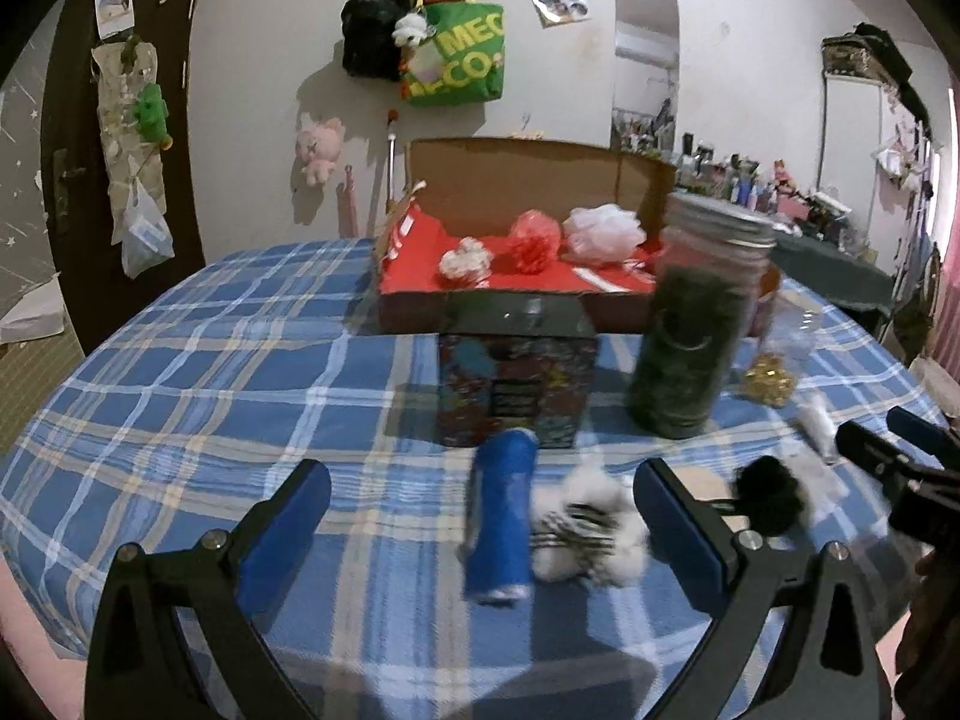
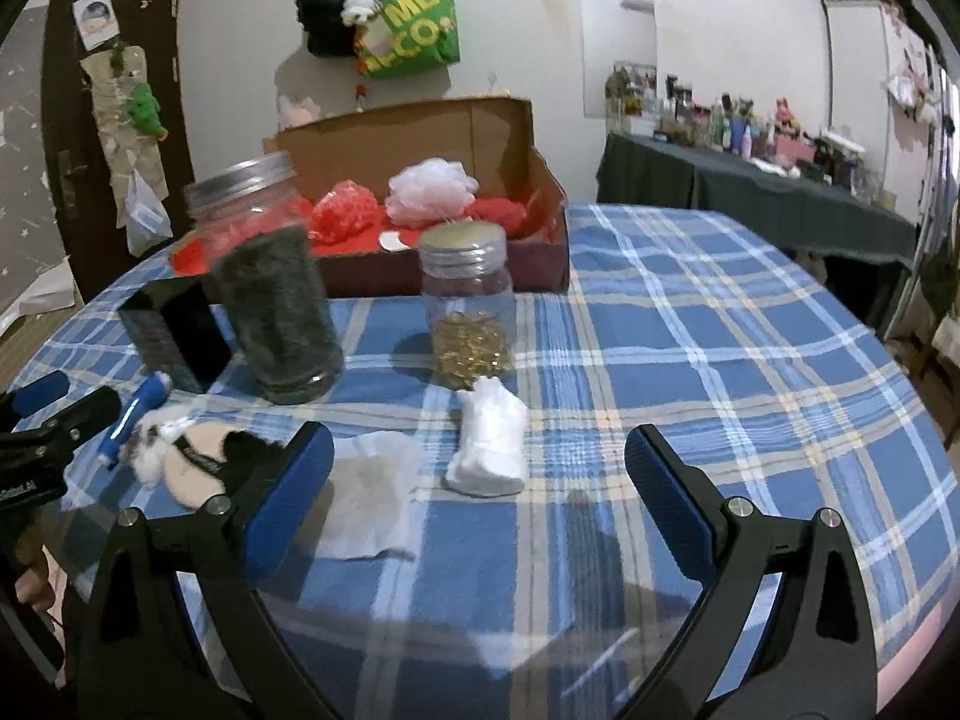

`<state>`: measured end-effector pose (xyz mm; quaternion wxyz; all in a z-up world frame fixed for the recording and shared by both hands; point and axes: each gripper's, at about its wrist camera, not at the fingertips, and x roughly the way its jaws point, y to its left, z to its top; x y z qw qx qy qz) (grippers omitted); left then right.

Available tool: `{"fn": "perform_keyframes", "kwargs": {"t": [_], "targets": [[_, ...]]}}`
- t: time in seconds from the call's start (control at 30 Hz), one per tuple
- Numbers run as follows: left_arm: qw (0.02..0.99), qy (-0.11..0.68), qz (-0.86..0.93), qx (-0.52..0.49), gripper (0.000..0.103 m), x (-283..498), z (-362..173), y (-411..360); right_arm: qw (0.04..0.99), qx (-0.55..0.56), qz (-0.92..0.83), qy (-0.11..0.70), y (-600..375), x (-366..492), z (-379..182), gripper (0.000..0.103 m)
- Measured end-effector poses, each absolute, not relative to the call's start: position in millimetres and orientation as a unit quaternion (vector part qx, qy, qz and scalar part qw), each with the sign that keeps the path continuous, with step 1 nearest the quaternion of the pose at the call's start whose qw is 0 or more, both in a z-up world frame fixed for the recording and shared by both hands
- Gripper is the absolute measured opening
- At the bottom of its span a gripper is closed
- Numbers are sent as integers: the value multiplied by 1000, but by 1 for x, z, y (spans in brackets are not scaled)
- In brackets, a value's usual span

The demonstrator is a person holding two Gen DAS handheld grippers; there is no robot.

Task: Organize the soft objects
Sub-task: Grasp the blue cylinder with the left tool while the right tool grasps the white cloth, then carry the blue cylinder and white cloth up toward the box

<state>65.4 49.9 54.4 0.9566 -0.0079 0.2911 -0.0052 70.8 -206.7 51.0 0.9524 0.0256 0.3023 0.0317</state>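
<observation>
Both grippers hang low over the plaid-covered worktop (image 2: 720,312), pointing toward the far wall, each with its jaws spread wide and nothing between them. The left gripper (image 1: 483,501) frames a blue tube (image 1: 501,516) lying lengthwise and, touching its right side, a white and striped fluffy puff (image 1: 591,531); neither is touched by the blue pads (image 1: 285,531). Just outside the right pad lies a black pompom (image 1: 771,495), and the right gripper's tip shows at the frame's right edge. The right gripper (image 2: 477,459) frames a folded white cloth (image 2: 489,447) standing near the middle of its gap and a flat white sheet (image 2: 369,495) beside its left pad; it touches neither. To its left lie a beige powder puff (image 2: 195,465) and the fluffy puff, with the left gripper's tip beyond them. Ahead stand a large jar (image 2: 270,282) filled with dark green stuff, a small jar (image 2: 471,306) holding gold bits, and a dark printed box (image 1: 516,378), all between the grippers and the open cardboard box (image 2: 528,138) at the back. That box, lined in red, holds a red mesh puff (image 1: 534,237), a pale pink mesh puff (image 1: 603,228) and a small white and red puff (image 1: 465,258).
</observation>
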Motion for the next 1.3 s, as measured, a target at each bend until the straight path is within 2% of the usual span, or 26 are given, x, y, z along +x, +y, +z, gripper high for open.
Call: {"fn": "perform_keyframes", "kwargs": {"t": [0.17,0.27,0.3,0.33,0.37,0.4,0.43,0.5,0.6,0.83,1.3], "targets": [[949,314,1,-11,100,79,48,57,942,53,39,330,-217,91,45,99],[943,332,2,-12,89,86,41,59,934,68,46,347,-221,97,42,89],[940,342,1,-13,81,89,37,59,931,68,47,356,-220,99,40,79],[936,351,-4,-16,74,91,34,60,928,67,49,364,-220,101,37,64],[934,356,-17,-28,71,92,32,62,925,66,50,371,-219,103,34,56],[934,355,-21,-34,64,92,33,63,922,66,51,378,-219,104,31,44],[934,354,-24,-34,49,92,33,63,923,68,53,375,-220,103,32,37],[932,360,-31,-26,26,93,33,59,923,65,64,373,-219,101,31,24],[935,352,-34,-13,26,89,35,54,931,48,65,356,-214,93,35,20],[941,335,-43,-15,25,79,49,52,944,26,84,319,-200,80,53,20],[943,330,-48,-12,25,74,55,47,939,45,100,327,-201,78,53,20]]}}
